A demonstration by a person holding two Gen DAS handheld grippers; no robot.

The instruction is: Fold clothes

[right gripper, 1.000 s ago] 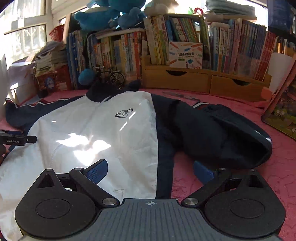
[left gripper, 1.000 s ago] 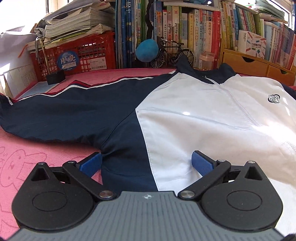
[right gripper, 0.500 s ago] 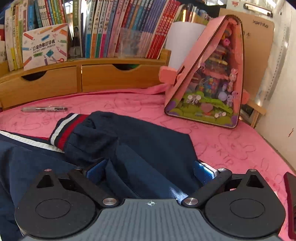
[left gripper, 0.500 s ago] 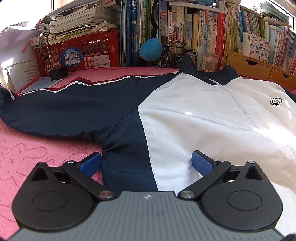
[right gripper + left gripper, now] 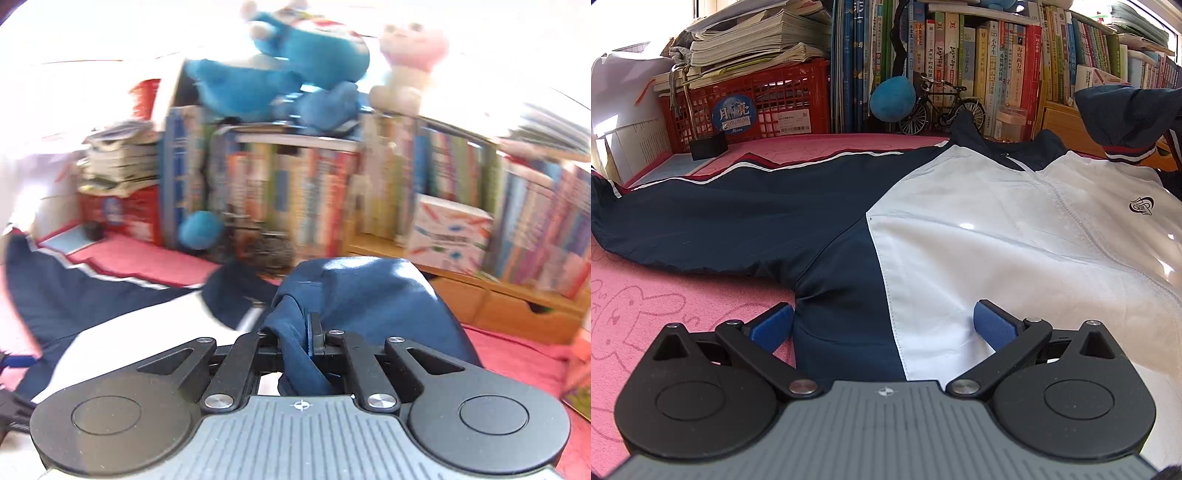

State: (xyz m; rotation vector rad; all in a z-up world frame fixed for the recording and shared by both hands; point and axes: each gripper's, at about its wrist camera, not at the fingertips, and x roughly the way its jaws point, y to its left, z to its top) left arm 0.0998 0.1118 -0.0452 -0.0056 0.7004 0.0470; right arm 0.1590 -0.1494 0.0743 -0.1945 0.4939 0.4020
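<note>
Pink cloth (image 5: 683, 295) covers my table, bookshelves (image 5: 979, 74) at twelve o'clock.
My left gripper (image 5: 882, 325) hangs spread apart over the flat jacket (image 5: 979, 240); my right gripper (image 5: 308, 332) is clamped on its navy sleeve (image 5: 365, 291), lifted at one o'clock.

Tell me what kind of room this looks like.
Probably a child's bedroom or study at home: crowded bookshelves, plush toys on top of them, and a jacket spread on a pink rabbit-print cloth.
</note>
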